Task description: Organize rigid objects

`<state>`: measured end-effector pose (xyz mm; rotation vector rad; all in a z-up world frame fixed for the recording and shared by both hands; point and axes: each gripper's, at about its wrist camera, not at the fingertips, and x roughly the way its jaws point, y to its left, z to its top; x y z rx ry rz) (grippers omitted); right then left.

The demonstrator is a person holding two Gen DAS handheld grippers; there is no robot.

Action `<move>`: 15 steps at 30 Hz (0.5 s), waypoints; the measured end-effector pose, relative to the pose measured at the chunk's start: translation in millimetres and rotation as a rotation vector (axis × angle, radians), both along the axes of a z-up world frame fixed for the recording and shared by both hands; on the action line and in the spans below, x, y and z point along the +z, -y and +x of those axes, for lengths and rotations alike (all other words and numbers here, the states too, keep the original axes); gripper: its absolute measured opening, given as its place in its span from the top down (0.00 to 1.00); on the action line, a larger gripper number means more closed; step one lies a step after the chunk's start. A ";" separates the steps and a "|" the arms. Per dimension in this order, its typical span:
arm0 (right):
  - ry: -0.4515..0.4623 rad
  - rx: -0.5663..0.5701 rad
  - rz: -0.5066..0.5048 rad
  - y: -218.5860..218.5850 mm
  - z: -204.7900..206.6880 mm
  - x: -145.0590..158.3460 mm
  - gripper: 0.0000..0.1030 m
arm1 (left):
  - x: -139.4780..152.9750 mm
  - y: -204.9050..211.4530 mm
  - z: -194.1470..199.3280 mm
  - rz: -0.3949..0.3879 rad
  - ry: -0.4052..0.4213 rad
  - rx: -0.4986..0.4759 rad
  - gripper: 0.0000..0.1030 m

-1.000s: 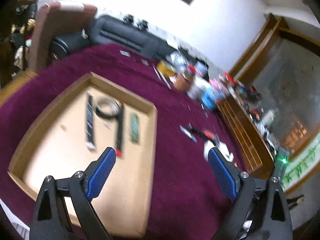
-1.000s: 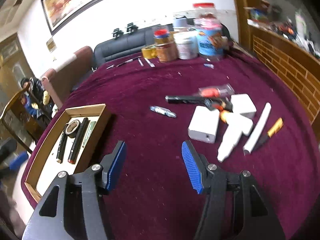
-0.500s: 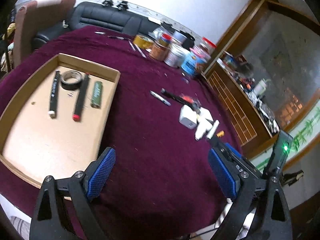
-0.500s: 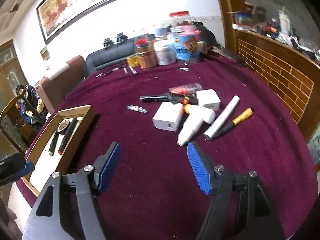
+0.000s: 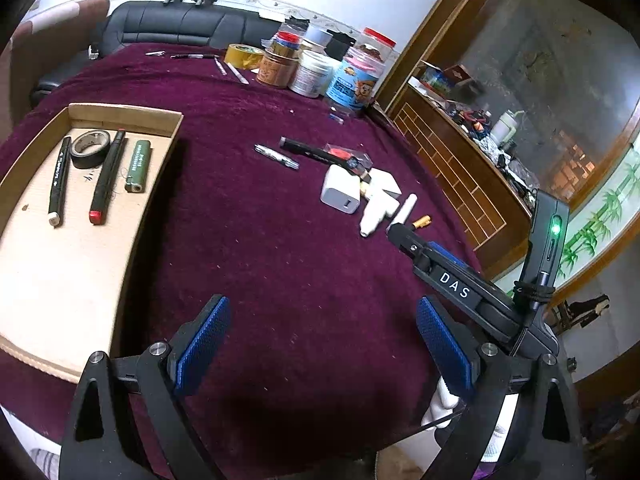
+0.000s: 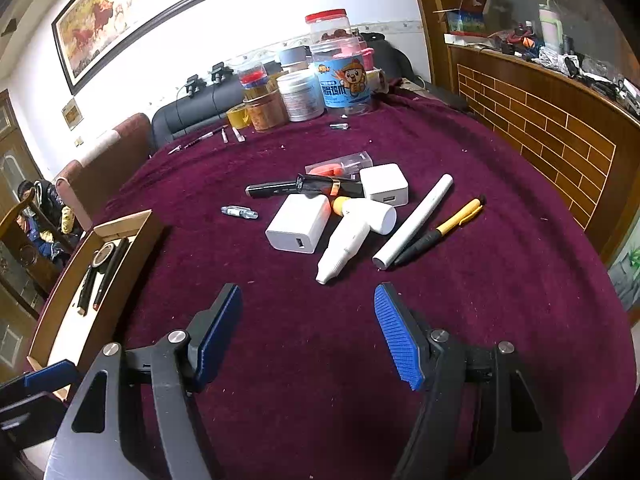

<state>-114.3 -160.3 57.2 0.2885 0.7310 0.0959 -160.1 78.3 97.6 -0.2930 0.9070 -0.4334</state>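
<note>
A loose pile lies on the maroon cloth: a white charger [image 6: 298,222], a second white charger [image 6: 384,188], a white nozzle-shaped device [image 6: 348,240], a white tube [image 6: 416,224], a yellow-and-black pen [image 6: 444,228], a black marker [image 6: 280,189] and a small silver piece [image 6: 239,212]. My right gripper [image 6: 308,308] hovers just short of the nozzle device, open, nothing between its blue pads. To the left, a cardboard tray [image 5: 120,116] holds two markers, a tape roll [image 5: 90,148] and a green lighter [image 5: 138,164]. My left gripper [image 5: 320,320] stands wide open over bare cloth beside the tray.
Several jars and tubs [image 6: 340,76] and a yellow tape roll [image 6: 236,116] crowd the table's far edge. A brick-patterned wooden counter [image 6: 540,120] runs along the right. Chairs and a black sofa [image 5: 180,24] stand behind the table. The table's front edge lies just under the left gripper.
The left wrist view has swung from over the tray toward the middle of the table. The right gripper's jaws have widened and it has moved closer to the pile.
</note>
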 end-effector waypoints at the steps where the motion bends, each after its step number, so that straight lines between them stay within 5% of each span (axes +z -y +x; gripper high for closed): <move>1: -0.002 -0.004 0.003 0.0 2.9 -0.7 0.34 | -1.6 -2.0 1.7 -0.004 -0.002 0.004 0.12; 15: -0.048 -0.040 0.021 4.6 38.4 -18.2 0.34 | -14.9 -17.1 20.7 0.000 -0.047 0.039 0.12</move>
